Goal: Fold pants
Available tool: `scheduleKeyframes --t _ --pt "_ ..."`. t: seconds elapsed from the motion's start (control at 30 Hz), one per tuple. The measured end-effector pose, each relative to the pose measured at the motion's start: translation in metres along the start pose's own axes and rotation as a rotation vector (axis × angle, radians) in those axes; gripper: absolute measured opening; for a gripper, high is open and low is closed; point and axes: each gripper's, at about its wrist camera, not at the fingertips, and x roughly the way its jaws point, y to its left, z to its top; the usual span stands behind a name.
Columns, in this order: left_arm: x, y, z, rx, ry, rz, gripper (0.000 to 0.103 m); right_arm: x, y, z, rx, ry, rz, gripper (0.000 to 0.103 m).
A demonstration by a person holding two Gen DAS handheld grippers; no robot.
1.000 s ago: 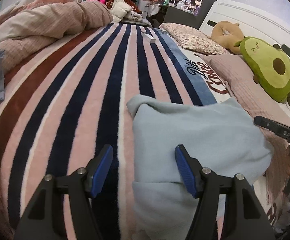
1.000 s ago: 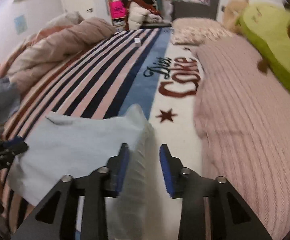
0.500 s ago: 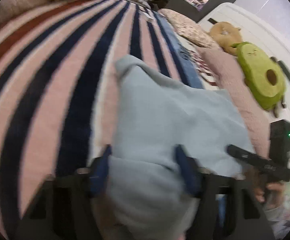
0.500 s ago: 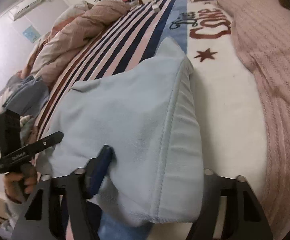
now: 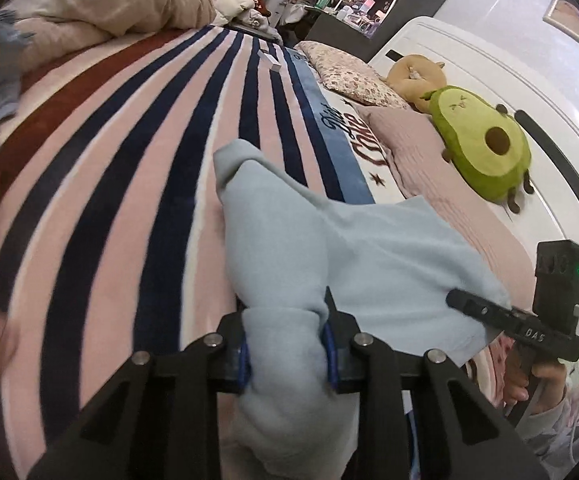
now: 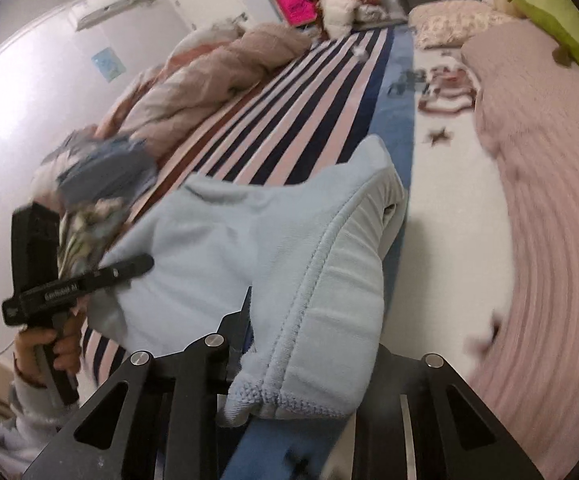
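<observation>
A: Largest first. What covers the bed?

B: A striped blanket (image 5: 137,168), pink and navy bands running toward twelve o'clock. A heaped duvet (image 5: 101,4) lies at eleven o'clock, and a pink knit throw (image 6: 549,184) at three o'clock in the right wrist view.

A: And the pants?

B: The pants (image 5: 353,256) are pale blue, lying on the blanket in the middle of the bed, with one bunched end lifted toward each gripper. The ribbed waistband (image 6: 329,300) shows in the right wrist view, at six o'clock.

A: The toys?

B: An avocado plush (image 5: 481,148) at two o'clock beside the white headboard (image 5: 501,64), touching a tan plush (image 5: 417,76) beyond it. A floral pillow (image 5: 349,76) lies just beside those.

A: Left gripper?

B: The left gripper (image 5: 285,356) has a roll of pants fabric between its blue pads (image 5: 243,356); both press the cloth as the jaws close.

A: Right gripper?

B: The right gripper (image 6: 309,364) is closing on the waistband, which drapes over and hides the pads. The cloth hangs bunched from between the fingers, so it is clamped. A hand (image 6: 49,348) grips the other tool at eight o'clock.
</observation>
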Motion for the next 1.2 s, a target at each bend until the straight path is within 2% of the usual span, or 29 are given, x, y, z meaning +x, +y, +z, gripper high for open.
scheduleKeyframes --t 0.13,0.27,0.37,0.43,0.5,0.53,0.6,0.63,0.8,1.03,1.07,1.2 --pt "-0.024 -0.005 -0.044 -0.012 0.028 0.025 0.025 -0.015 0.007 -0.045 0.044 0.021 0.025 0.02" --pt "-0.029 -0.002 -0.077 -0.041 0.068 0.027 0.029 -0.024 0.009 -0.072 0.05 0.019 0.007 0.023" --pt "-0.028 0.003 -0.086 -0.07 0.085 0.047 0.036 -0.024 0.006 -0.079 0.039 0.044 -0.034 0.032" --pt "-0.032 0.004 -0.084 -0.079 0.072 0.064 0.051 -0.031 0.003 -0.075 0.021 0.043 -0.058 0.038" --pt "-0.04 0.005 -0.08 -0.075 0.042 0.098 0.059 -0.04 0.0 -0.07 0.006 0.019 -0.077 0.042" --pt "-0.044 0.007 -0.078 -0.077 0.026 0.104 0.061 -0.047 -0.003 -0.063 -0.003 -0.008 -0.093 0.046" --pt "-0.045 0.013 -0.072 -0.102 0.012 0.088 0.064 -0.051 -0.008 -0.056 -0.001 -0.028 -0.099 0.062" --pt "-0.043 0.016 -0.069 -0.115 0.014 0.075 0.064 -0.049 -0.012 -0.051 0.008 -0.028 -0.091 0.062" --pt "-0.016 0.017 -0.063 -0.135 0.07 0.024 0.064 -0.019 -0.024 -0.04 0.064 0.043 0.02 0.062" --pt "0.013 0.021 -0.066 -0.196 0.129 -0.097 0.064 0.028 -0.029 -0.049 0.136 0.168 0.175 0.063" --pt "0.014 0.02 -0.067 -0.197 0.131 -0.102 0.062 0.03 -0.029 -0.049 0.137 0.17 0.176 0.063" --pt "0.017 0.021 -0.065 -0.223 0.134 -0.138 0.044 0.034 -0.027 -0.047 0.144 0.188 0.217 0.061"
